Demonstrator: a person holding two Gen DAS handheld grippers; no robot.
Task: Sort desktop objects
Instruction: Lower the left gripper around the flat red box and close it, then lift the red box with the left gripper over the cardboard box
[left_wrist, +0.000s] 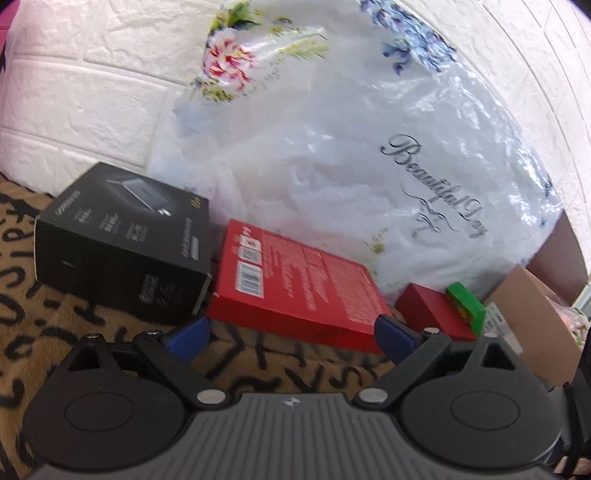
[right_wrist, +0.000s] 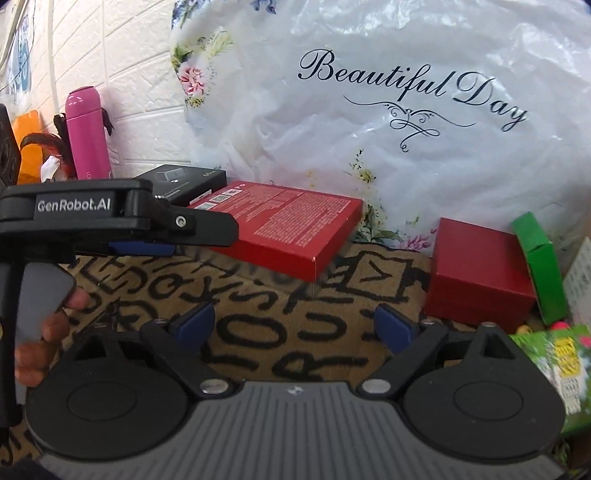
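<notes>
Readable writing first. The big white plastic bag (right_wrist: 388, 122) against the wall carries "Beautiful Day" in black script, with printed flowers at its edges. My left claw (right_wrist: 147, 248), seen side-on from the right wrist view, is marked "GenRobot.AI" on its black body; fingers of my left hand (right_wrist: 48, 332) curl round its grey trigger. The black box (left_wrist: 122, 243) has white lettering and a product picture on top, too blurred to read. The flat red box (right_wrist: 291, 225) has a barcode, a QR label and dense fine print, none legible.

Claw state: left claw (left_wrist: 291, 332) spread wide, nothing between its blue pads, which sit just short of the flat red box's near edge. Right claw (right_wrist: 295, 325) also spread wide and empty, over bare cloth.

Layout: black box, flat red box, small red box (right_wrist: 480, 273) and green box (right_wrist: 539, 266) stand in a row along the foot of the bag; the green one leans on the small red one. A pink bottle (right_wrist: 86, 133) stands upright by the wall.

Surface: the counter (right_wrist: 258, 332) is covered in tan cloth printed with black letters. The wall (left_wrist: 85, 85) is white embossed brick.
</notes>
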